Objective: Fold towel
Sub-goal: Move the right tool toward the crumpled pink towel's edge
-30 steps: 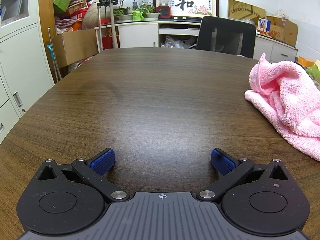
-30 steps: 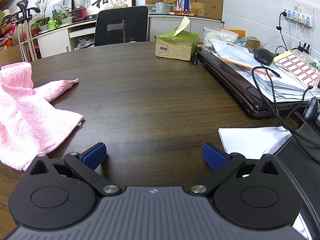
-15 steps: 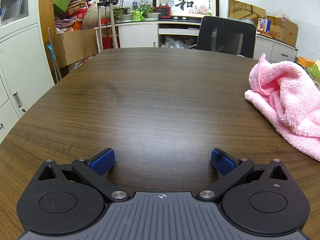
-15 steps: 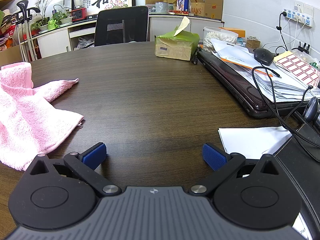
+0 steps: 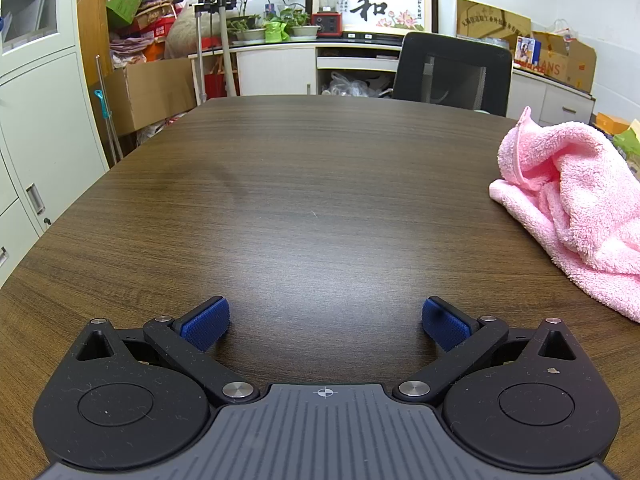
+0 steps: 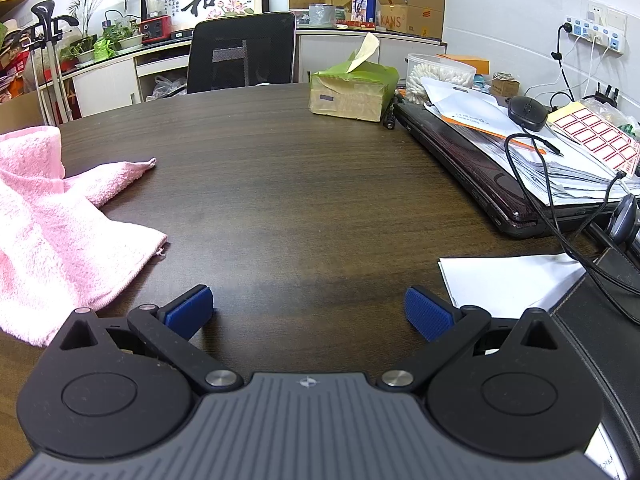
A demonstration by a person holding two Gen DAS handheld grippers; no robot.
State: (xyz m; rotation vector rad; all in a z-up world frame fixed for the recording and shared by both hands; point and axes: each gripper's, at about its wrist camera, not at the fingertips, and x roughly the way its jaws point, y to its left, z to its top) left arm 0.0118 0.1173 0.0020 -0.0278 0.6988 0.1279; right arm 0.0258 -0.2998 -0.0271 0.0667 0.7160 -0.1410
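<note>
One dark brown wood-grain table point(image 5: 304, 200), seen low from two wrist cameras. One crumpled pink terry towel point(image 5: 576, 200) lying in a loose heap on the table, unfolded, with one flap standing upright and a corner stretched flat toward the table's far side; in the right wrist view the same towel point(image 6: 52, 232) at the left, spread over the table's near-left part. Left gripper point(image 5: 325, 322) low over the table's near edge, its two blue ribbed pads point(image 5: 205, 323) spread wide apart, nothing between them, well to the left of the towel. Right gripper point(image 6: 308, 312) likewise low over the table's near edge, two blue pads point(image 6: 188, 312) wide apart and empty, the left one just beside the towel's nearest hem without touching. On the table to the right of the towel: one green tissue box point(image 6: 352, 92) with a sheet poking up, one closed dark laptop point(image 6: 480, 160) under a stack of papers, one black computer mouse point(image 6: 527, 113) on that stack, one loose white sheet of paper point(image 6: 508, 284) near the right gripper. Behind the table: one black mesh office chair point(image 6: 242, 52), and on the white cabinets one framed calligraphy picture point(image 5: 372, 10) and one red blender point(image 5: 328, 10).
</note>
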